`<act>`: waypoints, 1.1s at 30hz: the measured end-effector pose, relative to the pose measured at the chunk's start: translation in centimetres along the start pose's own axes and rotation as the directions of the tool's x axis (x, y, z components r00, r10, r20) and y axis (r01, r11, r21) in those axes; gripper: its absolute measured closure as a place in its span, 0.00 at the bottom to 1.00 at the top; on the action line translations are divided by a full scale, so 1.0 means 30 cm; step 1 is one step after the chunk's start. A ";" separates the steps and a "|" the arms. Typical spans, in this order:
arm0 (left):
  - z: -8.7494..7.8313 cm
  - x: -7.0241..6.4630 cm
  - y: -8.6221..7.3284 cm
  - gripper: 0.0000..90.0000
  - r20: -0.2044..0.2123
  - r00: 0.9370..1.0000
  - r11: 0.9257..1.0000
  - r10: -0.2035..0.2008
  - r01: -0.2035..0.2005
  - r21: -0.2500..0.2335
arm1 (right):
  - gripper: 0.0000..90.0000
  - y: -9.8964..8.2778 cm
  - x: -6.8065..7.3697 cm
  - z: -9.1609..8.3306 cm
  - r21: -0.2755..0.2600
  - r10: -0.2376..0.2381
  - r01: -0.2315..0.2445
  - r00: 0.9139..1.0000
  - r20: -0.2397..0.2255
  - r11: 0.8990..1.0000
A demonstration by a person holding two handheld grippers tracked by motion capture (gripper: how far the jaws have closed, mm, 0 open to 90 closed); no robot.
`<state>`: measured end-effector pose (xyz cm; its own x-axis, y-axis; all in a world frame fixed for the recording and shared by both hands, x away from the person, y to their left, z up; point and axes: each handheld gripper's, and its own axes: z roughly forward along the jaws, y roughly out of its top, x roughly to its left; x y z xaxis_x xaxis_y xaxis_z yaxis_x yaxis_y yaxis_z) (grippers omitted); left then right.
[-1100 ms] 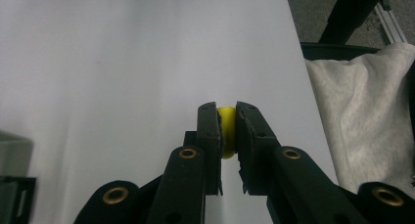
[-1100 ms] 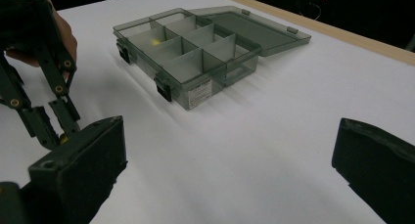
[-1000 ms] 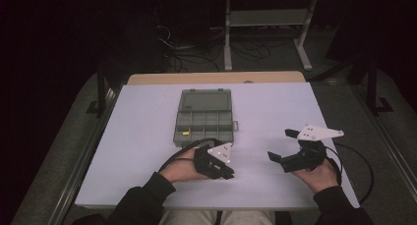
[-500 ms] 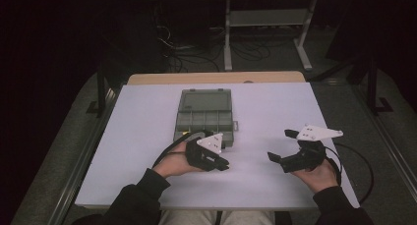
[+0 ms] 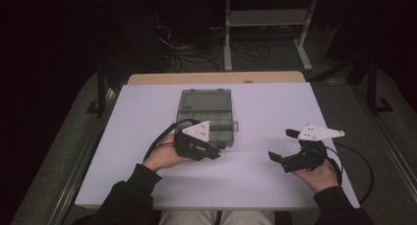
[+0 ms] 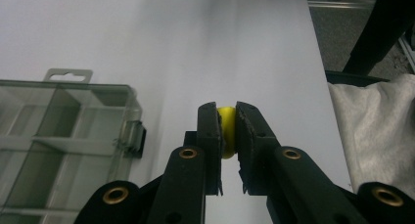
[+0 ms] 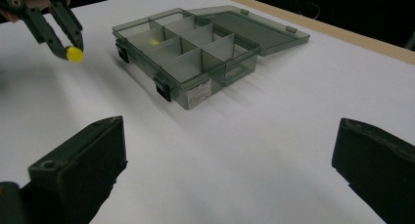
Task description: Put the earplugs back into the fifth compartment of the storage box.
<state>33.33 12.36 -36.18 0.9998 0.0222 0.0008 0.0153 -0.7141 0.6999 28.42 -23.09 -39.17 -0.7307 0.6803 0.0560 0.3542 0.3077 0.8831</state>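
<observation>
Left gripper [image 6: 226, 128] pinches round yellow bead [image 6: 226, 131] — smooth.

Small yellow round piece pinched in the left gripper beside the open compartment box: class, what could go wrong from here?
1. The small yellow round piece sits at the very tips of the left gripper, so it might slip and roll across the white table.
2. The clear grey plastic compartment box has narrow cells; a release off target might land it in the wrong one.

Left gripper [image 6: 226, 123] clamped tight; right gripper [image 5: 284, 147] spread wide.
</observation>
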 end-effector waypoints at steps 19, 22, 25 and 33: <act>-0.163 0.119 -0.089 0.90 -0.129 0.982 0.990 -0.140 0.136 -0.038 | 0.00 0.000 0.000 0.001 0.000 -0.001 0.001 1.000 0.001 1.000; -0.180 0.132 -0.102 0.90 -0.144 0.976 0.987 -0.160 0.154 -0.053 | 0.00 0.000 0.000 0.002 0.001 -0.002 0.002 1.000 0.001 1.000; -0.191 0.144 -0.111 0.90 -0.169 0.970 0.984 -0.177 0.171 -0.053 | 0.00 -0.001 -0.001 0.003 0.003 -0.001 0.001 1.000 0.000 1.000; -0.212 0.192 -0.165 0.90 -0.236 0.937 0.966 -0.258 0.251 -0.060 | 0.00 -0.001 -0.001 0.006 0.008 -0.001 0.001 1.000 0.000 1.000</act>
<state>38.90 20.47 -35.11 0.9288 0.3703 -0.0108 0.2644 -0.6422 0.7195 28.51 -23.00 -39.29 -0.7310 0.6802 0.0551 0.3581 0.3136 0.8794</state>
